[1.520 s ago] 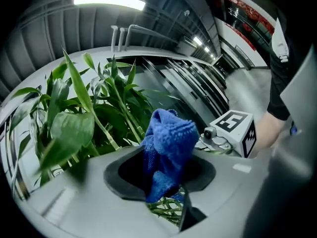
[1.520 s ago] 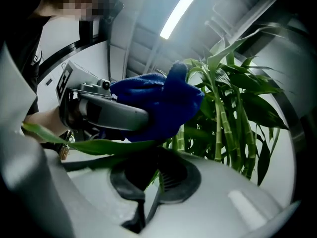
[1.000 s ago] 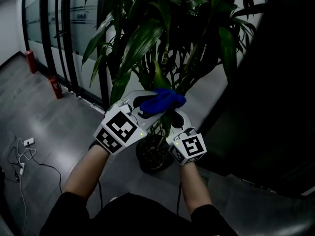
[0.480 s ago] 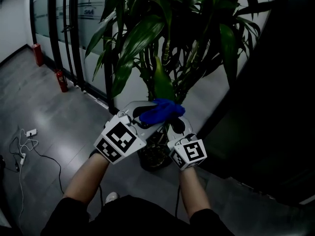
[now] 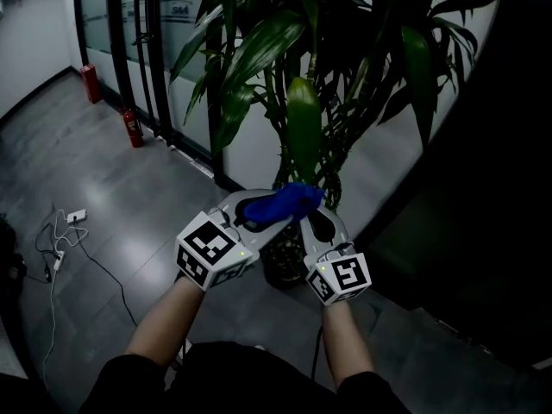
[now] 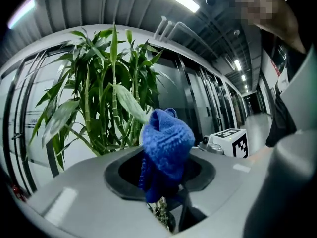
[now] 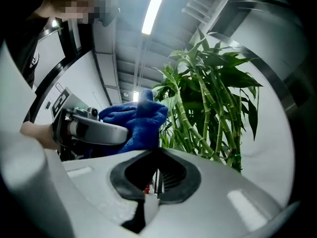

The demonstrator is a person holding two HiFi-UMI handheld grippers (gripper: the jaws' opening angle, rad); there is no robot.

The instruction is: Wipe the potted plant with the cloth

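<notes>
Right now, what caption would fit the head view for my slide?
Left gripper holds a blue cloth up to the potted plant, right gripper close beside it.

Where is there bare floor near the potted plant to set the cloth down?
The grey floor is bare between the cables on the left, the nearer fire extinguisher and the pot. It is crowded around the cables and under the leaves.
</notes>
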